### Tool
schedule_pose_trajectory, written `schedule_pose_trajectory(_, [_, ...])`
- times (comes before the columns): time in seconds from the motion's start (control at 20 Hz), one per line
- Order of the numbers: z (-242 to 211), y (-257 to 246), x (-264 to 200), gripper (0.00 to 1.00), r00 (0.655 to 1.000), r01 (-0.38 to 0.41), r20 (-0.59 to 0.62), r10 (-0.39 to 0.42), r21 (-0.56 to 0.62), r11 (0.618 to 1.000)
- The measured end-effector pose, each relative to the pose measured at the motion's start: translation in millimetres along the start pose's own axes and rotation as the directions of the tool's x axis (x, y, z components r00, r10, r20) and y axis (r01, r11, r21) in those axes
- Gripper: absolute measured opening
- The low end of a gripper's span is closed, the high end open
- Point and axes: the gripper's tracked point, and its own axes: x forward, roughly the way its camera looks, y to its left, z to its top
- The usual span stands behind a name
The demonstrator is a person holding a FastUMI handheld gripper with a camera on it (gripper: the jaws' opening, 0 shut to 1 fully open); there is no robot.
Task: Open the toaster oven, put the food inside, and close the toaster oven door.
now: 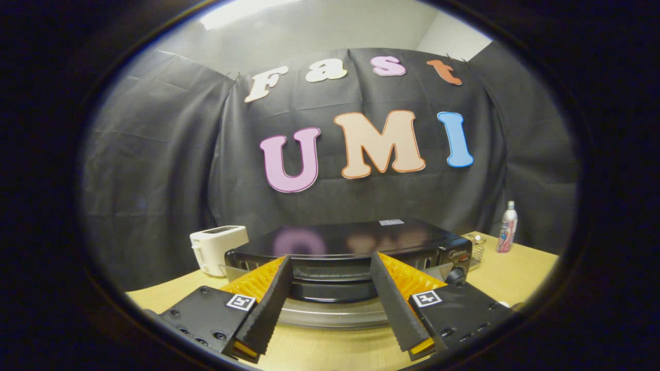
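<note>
A pale wooden bench (521, 268) stands before the draped black cloth wall (154, 170). Above the cloth, a plain white wall (330, 31) meets a bright ceiling light panel (232, 13).

Black toaster oven (350, 247); white toaster (217, 248); tan wood-grain table (515, 275).

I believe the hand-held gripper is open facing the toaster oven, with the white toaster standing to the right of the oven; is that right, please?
Not quite: the gripper view shows the white toaster standing left of the toaster oven, not right. The rest holds: the hand-held gripper is open, its fingers spread and facing the oven.
</note>
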Motion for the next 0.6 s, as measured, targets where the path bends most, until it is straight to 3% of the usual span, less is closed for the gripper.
schedule_pose_trajectory(0.6, [-34.0,1.8,-65.7,0.94,0.994,-0.033,-0.108,0.031,-0.017,0.999])
